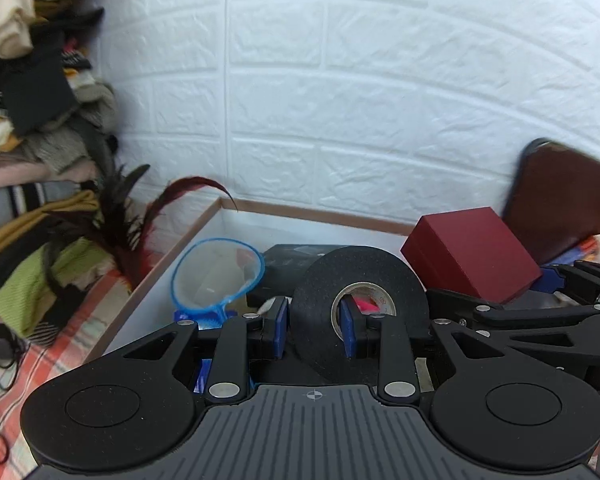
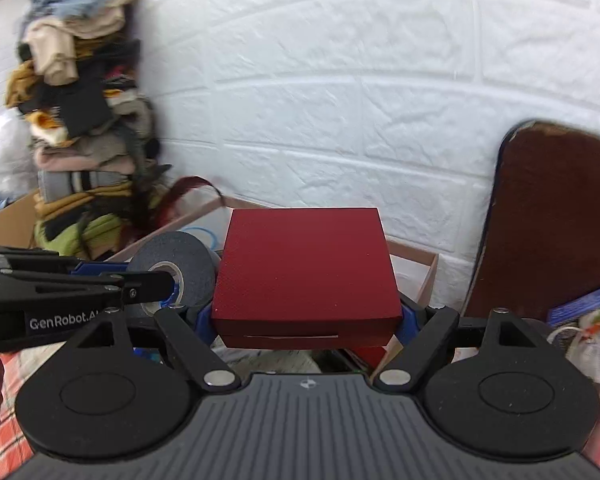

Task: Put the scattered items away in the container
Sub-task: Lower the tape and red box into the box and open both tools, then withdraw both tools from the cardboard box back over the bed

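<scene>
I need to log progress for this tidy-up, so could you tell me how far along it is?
Done: a blue mesh strainer and a dark flat box already lie in the container. In hand: the left claw grips a black tape roll, the right claw a red box, both above it. Left: releasing both; colourful items remain to the right.

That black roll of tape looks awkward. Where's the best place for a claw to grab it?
Through the ring wall, probably. The black tape roll stands on edge with its core hole open, so one finger goes inside the hole and the other outside the rim, coming from the near side. The left claw grips it just so.
</scene>
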Motion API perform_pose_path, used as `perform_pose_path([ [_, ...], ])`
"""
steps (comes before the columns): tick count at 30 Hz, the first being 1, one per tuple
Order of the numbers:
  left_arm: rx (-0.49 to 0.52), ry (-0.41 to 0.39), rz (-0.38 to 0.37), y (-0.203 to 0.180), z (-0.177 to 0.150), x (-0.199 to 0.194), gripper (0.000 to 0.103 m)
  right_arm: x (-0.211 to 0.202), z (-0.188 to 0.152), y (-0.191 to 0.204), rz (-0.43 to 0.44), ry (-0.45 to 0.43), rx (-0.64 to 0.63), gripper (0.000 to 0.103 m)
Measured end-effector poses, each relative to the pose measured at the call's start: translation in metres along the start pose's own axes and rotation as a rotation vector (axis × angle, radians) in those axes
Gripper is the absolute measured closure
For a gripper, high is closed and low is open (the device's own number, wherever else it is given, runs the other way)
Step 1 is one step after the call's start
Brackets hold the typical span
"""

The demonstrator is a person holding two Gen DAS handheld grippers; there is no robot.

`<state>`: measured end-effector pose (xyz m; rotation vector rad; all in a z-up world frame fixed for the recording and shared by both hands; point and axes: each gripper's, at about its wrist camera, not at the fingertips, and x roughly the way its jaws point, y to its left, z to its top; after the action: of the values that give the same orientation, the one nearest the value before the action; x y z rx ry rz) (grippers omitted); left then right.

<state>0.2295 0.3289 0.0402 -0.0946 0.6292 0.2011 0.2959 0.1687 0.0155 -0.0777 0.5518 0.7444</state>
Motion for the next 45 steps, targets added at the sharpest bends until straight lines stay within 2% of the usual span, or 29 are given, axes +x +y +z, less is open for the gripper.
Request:
perform_pose_path([
  [5,-0.012,0.045,0.006,0.003,0.009,0.04,0.076,0.033,0.002,-0.009,-0.021,0.009,0.022,0.018],
  [6,-0.019,0.053,0.002,0.005,0.01,0.047,0.066,0.034,0.002,-0.011,-0.02,0.002,0.023,0.018],
  [7,-0.03,0.048,-0.005,0.007,0.009,0.047,0.051,0.035,0.002,-0.013,-0.02,-0.004,0.023,0.018],
  [9,-0.053,0.037,-0.02,0.01,0.006,0.047,0.042,0.038,0.003,-0.017,-0.019,-0.016,0.025,0.015],
  [12,-0.083,0.031,-0.032,0.015,0.003,0.047,0.042,0.041,0.003,-0.023,-0.017,-0.035,0.028,0.012],
  [16,-0.062,0.043,0.003,0.013,0.001,0.043,0.042,0.038,0.002,-0.025,-0.016,-0.014,0.019,0.014],
  [23,-0.036,0.065,0.016,0.008,-0.004,0.04,0.04,0.034,-0.004,-0.022,-0.005,0.011,0.011,0.015],
  [26,-0.04,0.071,0.022,0.008,-0.006,0.037,0.03,0.031,-0.003,-0.018,0.002,0.011,-0.001,0.014],
  [28,-0.044,0.072,0.044,0.008,-0.007,0.033,0.019,0.028,-0.002,-0.016,0.008,0.012,-0.007,0.014],
  [30,-0.047,0.063,0.062,0.008,-0.009,0.026,0.014,0.023,-0.002,-0.015,0.016,0.006,-0.009,0.013],
  [34,-0.074,0.045,0.094,0.008,-0.013,0.008,0.0,0.009,-0.003,-0.017,0.032,-0.006,0.002,0.002],
  [45,-0.023,0.036,0.094,-0.014,-0.031,-0.039,0.0,-0.039,-0.013,-0.02,0.141,-0.011,0.042,0.001],
])
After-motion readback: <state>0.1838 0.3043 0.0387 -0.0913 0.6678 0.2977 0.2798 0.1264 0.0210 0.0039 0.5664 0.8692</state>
